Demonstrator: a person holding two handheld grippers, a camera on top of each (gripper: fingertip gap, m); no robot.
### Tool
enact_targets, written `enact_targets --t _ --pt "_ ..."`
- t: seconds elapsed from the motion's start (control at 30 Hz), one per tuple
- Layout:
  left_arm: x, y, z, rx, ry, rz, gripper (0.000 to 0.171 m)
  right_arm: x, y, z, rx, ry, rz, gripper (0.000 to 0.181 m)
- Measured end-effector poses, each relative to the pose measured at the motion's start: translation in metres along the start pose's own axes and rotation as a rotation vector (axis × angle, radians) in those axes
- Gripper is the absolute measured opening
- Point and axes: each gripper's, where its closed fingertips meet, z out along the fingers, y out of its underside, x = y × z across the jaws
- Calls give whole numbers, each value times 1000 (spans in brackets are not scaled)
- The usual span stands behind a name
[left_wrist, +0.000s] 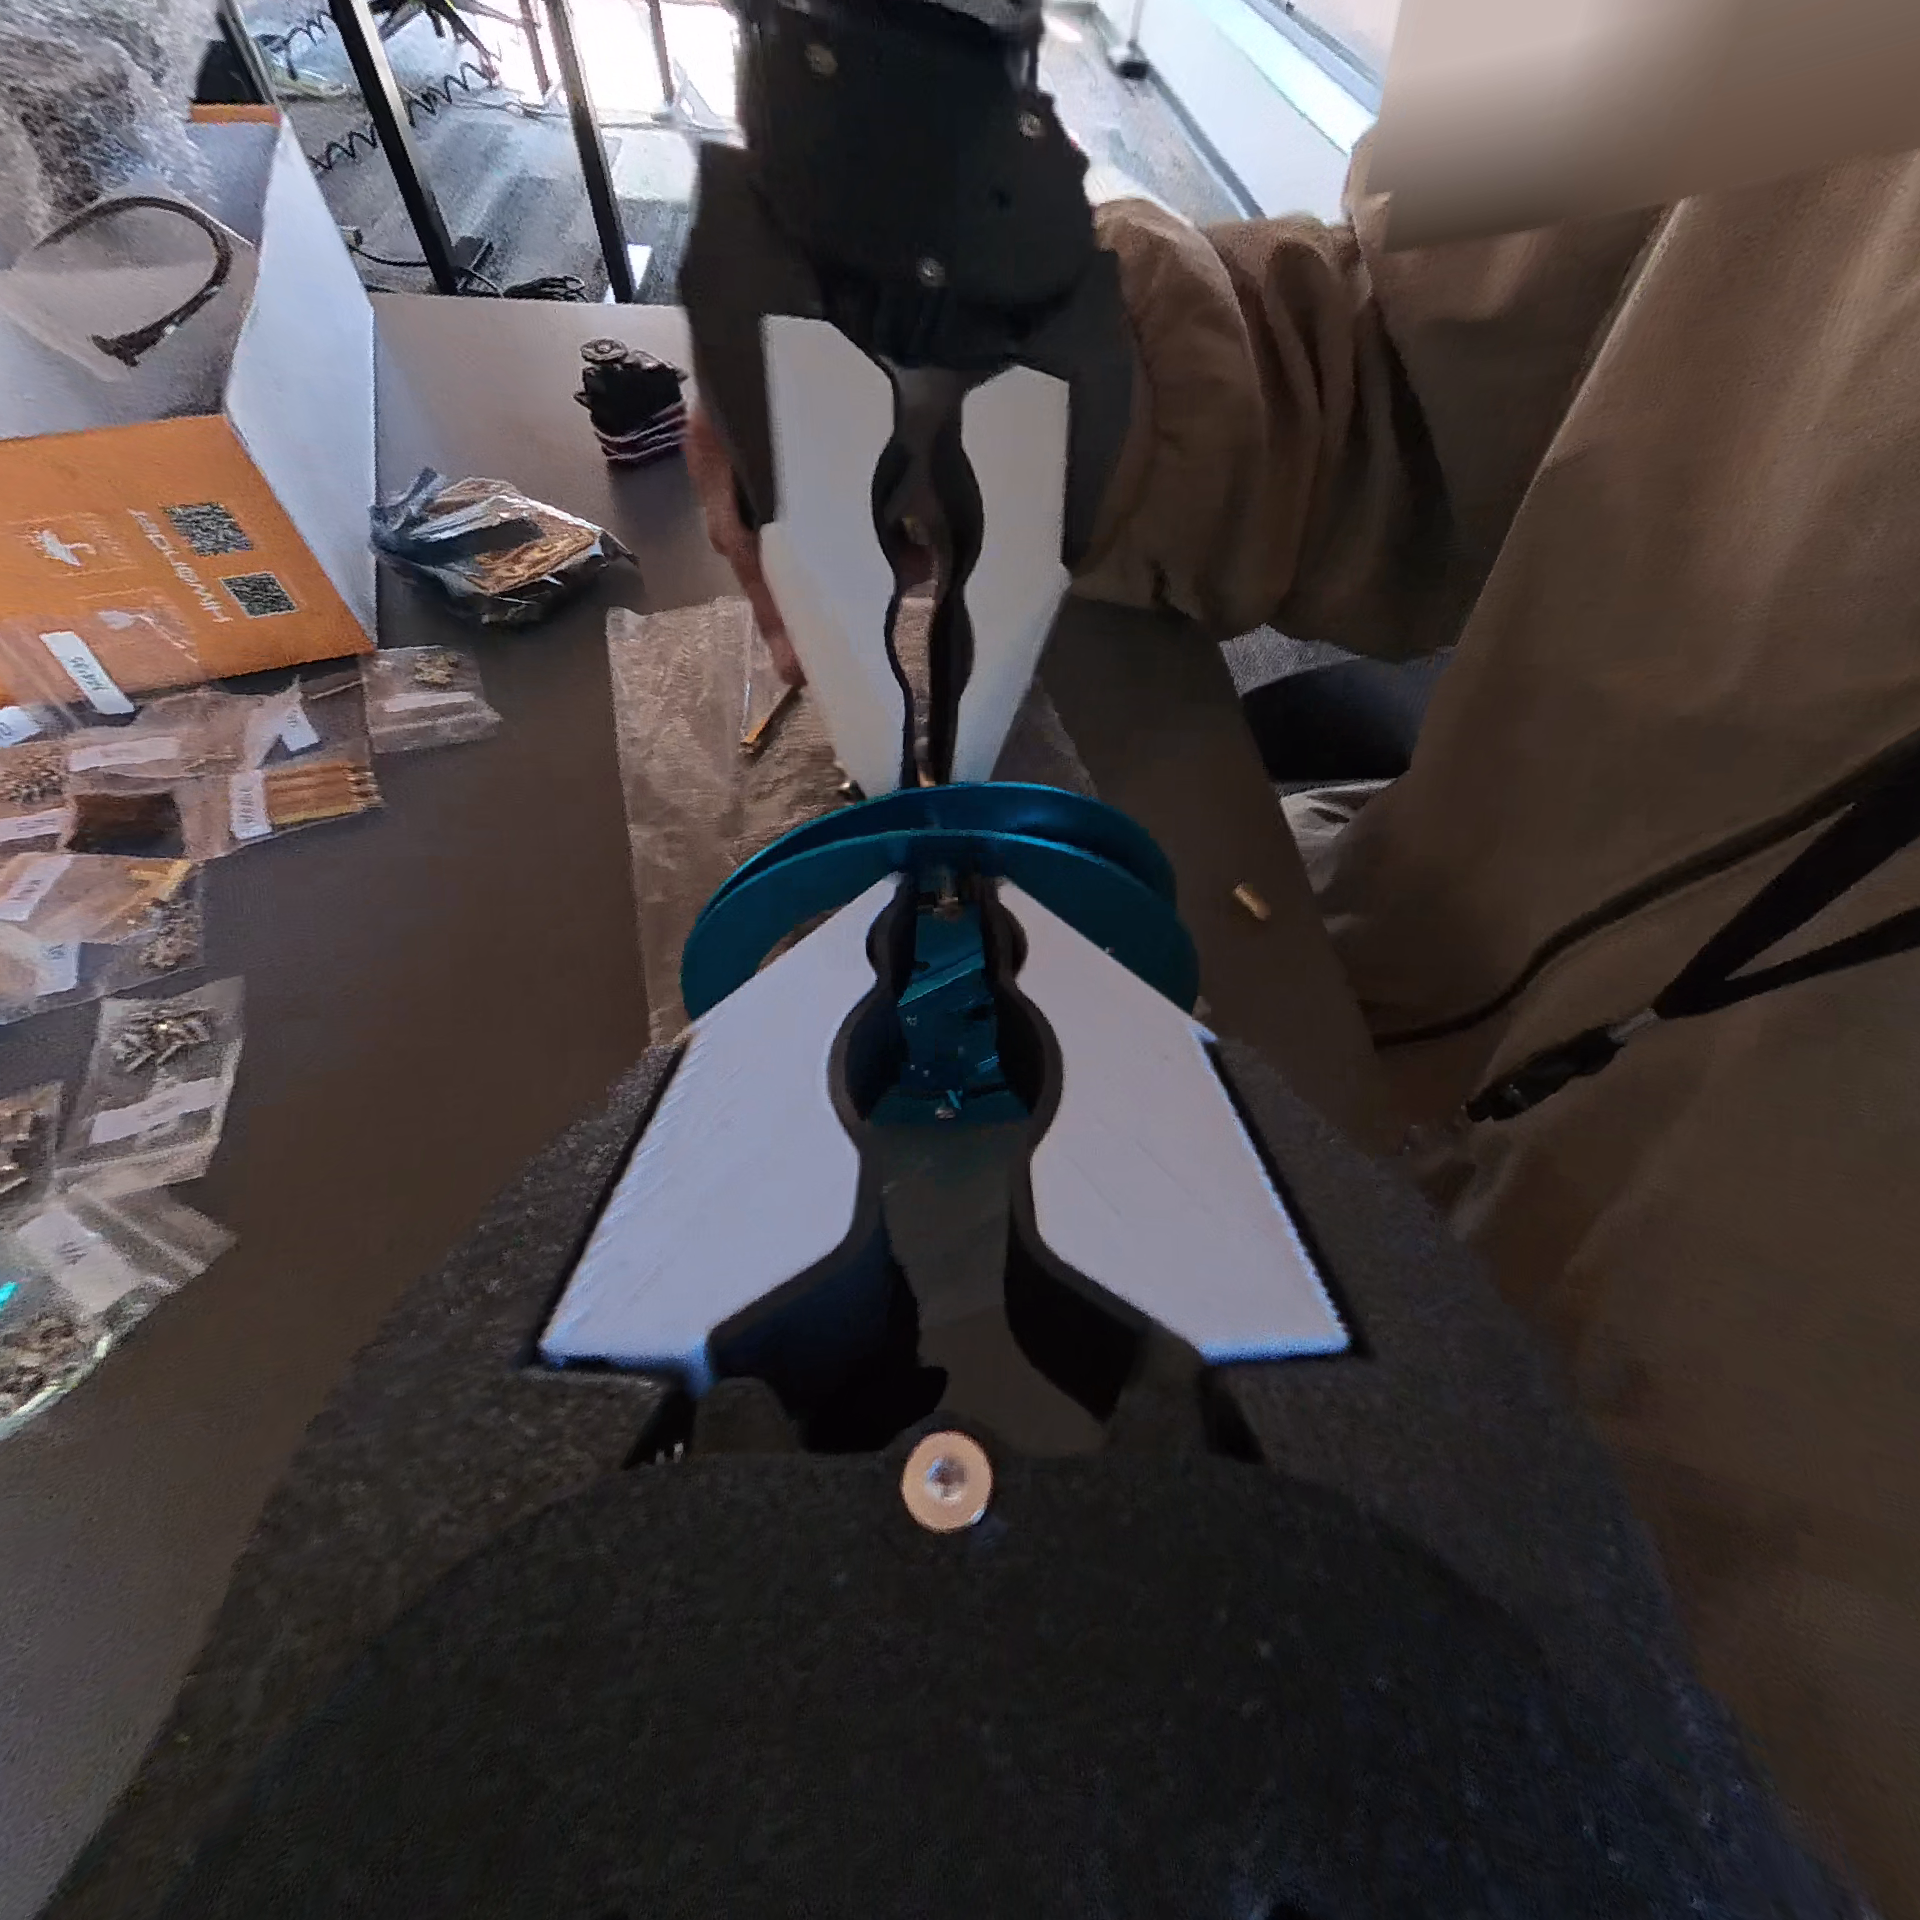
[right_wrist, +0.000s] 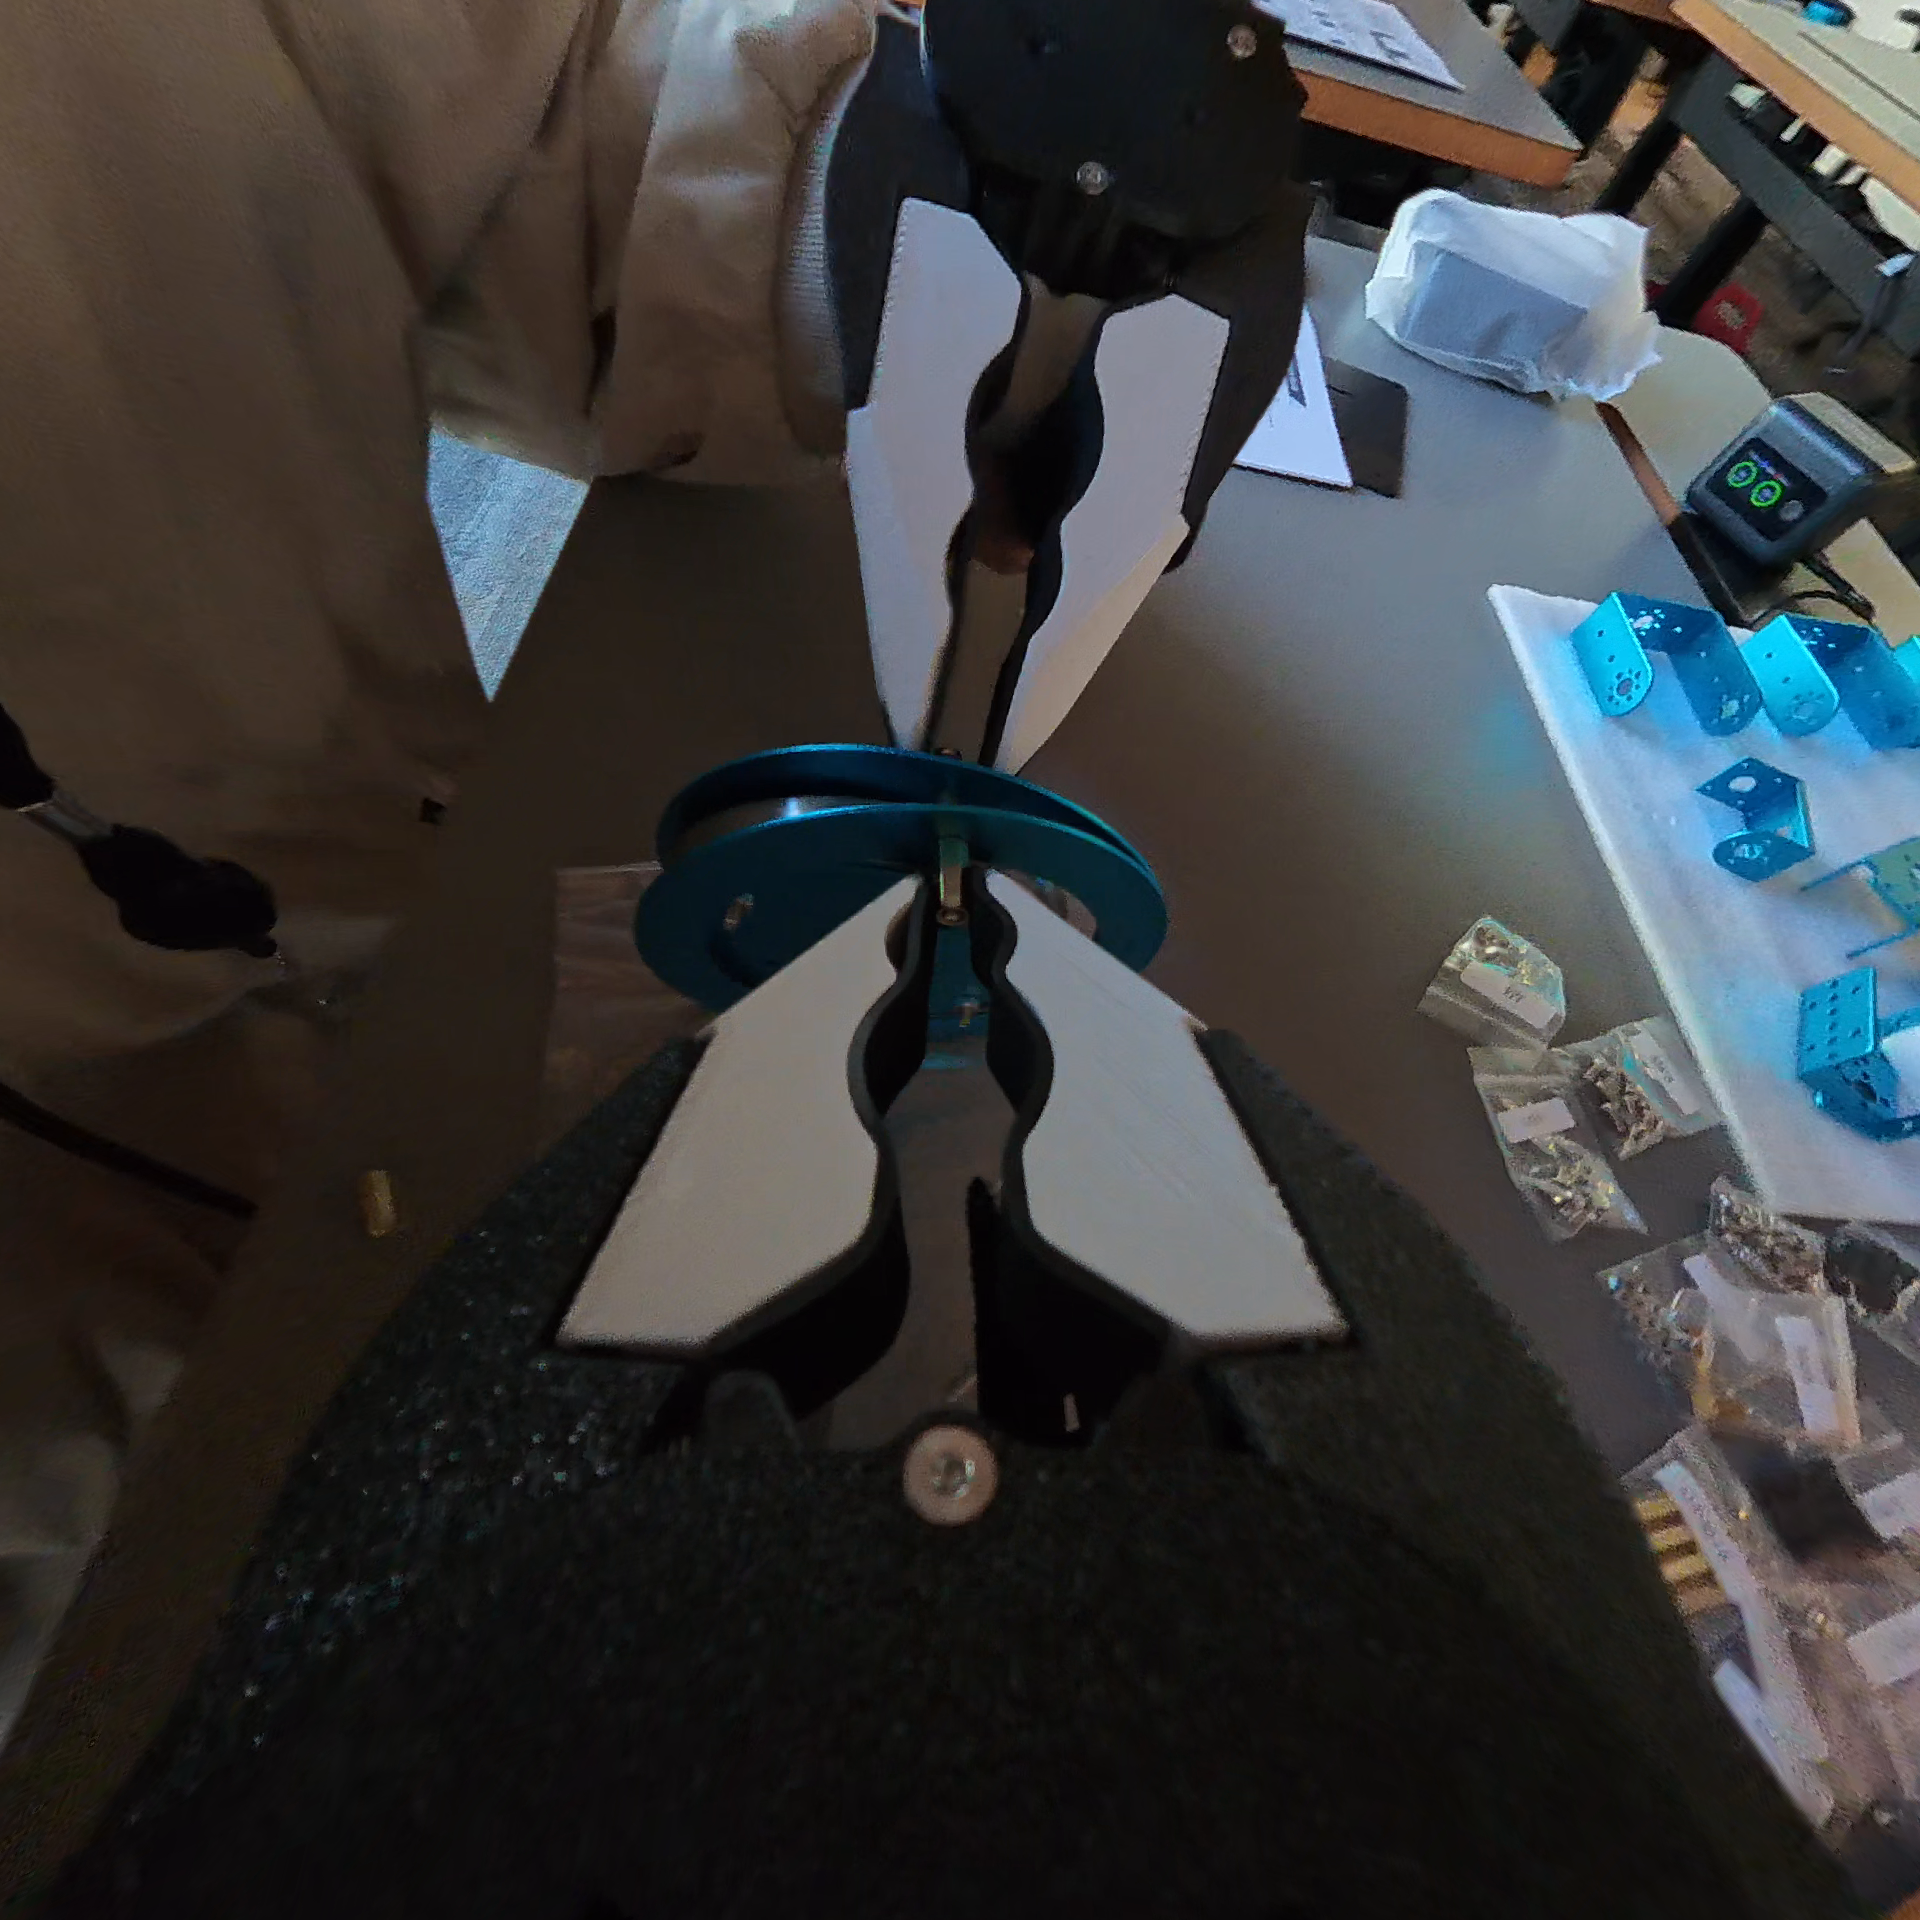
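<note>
Both tongs meet nose to nose over the dark bench (left_wrist: 436, 1039), each clenched on the same blue assembly of 2 metal discs (right_wrist: 894, 842). Left tongs (left_wrist: 940, 894) pinch a small brass post at the rim between the discs, with a blue bracket (left_wrist: 940, 1039) visible in the gap behind their tips. Right tongs (right_wrist: 948, 883) grip the opposite edge at a brass fitting, so the assembly hangs in the air between them, clear of the bench top.

A person in a tan jacket (left_wrist: 1662, 831) stands close behind, forearms angled inward and down so the 2 tools point at each other almost in line.

An orange and white box (left_wrist: 187, 540) sits on one side of the bench, a white foam tray (right_wrist: 1662, 883) with blue brackets (right_wrist: 1704, 665) on the other. Clear bags of small hardware (right_wrist: 1558, 1101) lie scattered nearby, and 1 loose brass standoff (right_wrist: 376, 1203) rests beside the jacket. The discs look joined already; whether more posts remain to fit, I cannot tell.
</note>
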Motion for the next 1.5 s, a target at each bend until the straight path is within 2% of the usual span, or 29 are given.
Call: enact_targets --t 0.17,0.27,0.37,0.57,0.63,0.73,0.83,0.93,1.0,1.2,1.27,1.5 --pt "-11 2 -4 77 -20 40 7 12 0 5 55 -28 -32 5" --pt "-7 3 -6 116 -3 1 4 10 -4 7 125 51 -119 4" --pt "-8 2 -5 165 26 -133 4 12 -4 7 80 225 -323 4" --pt "-13 0 -5 276 188 -550 4 22 -4 2 -23 615 -745 5" --pt "-12 0 -5 287 212 -599 3 21 -4 1 -39 654 -800 7" --pt "-17 0 -6 296 207 -669 4 20 -1 0 -68 655 -815 20" --pt "-21 1 -7 317 229 -733 2 18 -2 1 -97 684 -869 19" --pt "-19 0 -7 308 230 -732 3 22 -1 1 -126 712 -889 19" --pt "-17 0 -6 308 250 -755 3 22 -7 -3 -110 750 -909 5" --pt "-17 -1 -7 301 237 -733 3 21 -7 -2 -189 745 -936 4" --pt "-15 -1 -6 281 190 -649 2 21 -6 -3 -210 741 -925 4" --pt "-4 0 -3 177 -1 -213 3 12 -6 -3 -180 588 -703 4"
